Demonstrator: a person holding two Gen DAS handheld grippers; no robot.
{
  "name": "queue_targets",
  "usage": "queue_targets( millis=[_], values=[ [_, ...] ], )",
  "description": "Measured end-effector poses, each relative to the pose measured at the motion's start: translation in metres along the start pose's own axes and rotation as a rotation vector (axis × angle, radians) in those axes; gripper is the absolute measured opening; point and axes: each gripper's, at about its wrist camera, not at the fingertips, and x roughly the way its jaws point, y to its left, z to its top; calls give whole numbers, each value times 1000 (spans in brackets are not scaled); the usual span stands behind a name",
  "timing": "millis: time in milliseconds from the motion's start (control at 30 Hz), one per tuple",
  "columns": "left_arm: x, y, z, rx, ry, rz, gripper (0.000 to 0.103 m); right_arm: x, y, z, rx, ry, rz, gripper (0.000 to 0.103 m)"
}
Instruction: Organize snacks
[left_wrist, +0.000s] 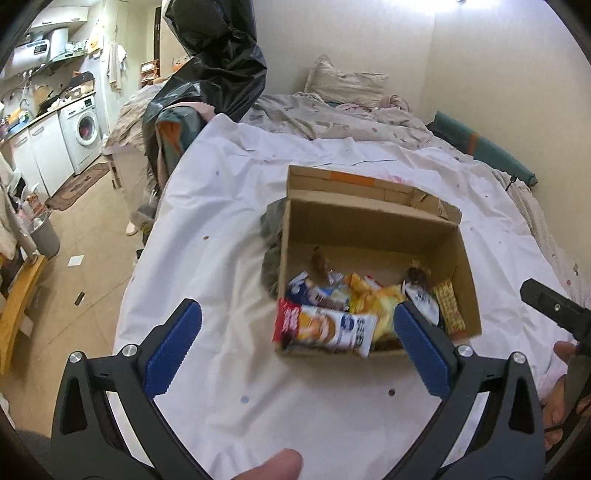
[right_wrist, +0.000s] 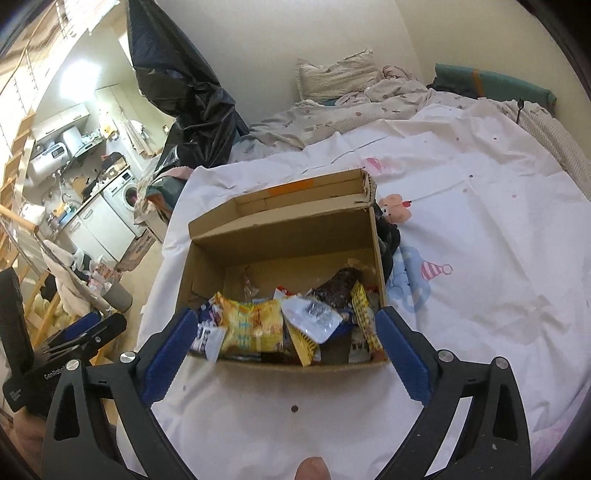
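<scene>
An open cardboard box (left_wrist: 369, 225) stands on a white sheet on the bed, with several snack packets in it. A red, orange and white snack packet (left_wrist: 325, 328) hangs over its near left corner, blurred. My left gripper (left_wrist: 299, 314) is open and empty just in front of the box. In the right wrist view the same box (right_wrist: 280, 236) holds a yellow packet (right_wrist: 251, 325), a white packet (right_wrist: 314, 317) and a dark one. My right gripper (right_wrist: 286, 325) is open and empty at the box's near wall.
The white sheet (left_wrist: 221, 229) covers the bed, with a pillow (left_wrist: 343, 85) and rumpled bedding behind. A dark cloth (left_wrist: 271, 236) lies by the box's left side. A black plastic bag (left_wrist: 218, 62) hangs at the bed's left. Floor and kitchen units lie left.
</scene>
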Motion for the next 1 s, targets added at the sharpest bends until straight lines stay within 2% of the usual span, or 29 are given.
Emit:
queue_targets(
  millis=[333, 467, 633, 1000],
  values=[
    [-27, -3, -27, 28, -58, 20, 103, -26, 12, -37, -32, -42, -52, 103],
    [-29, -7, -34, 32, -72, 37, 103, -30, 21, -48, -67, -70, -98, 103],
    [-24, -13, -41, 62, -57, 70, 103, -24, 27, -53, -109, -87, -115, 103],
    [-15, -15, -42, 36, -32, 32, 103, -8, 34, -54, -145, -85, -167, 103]
  ],
)
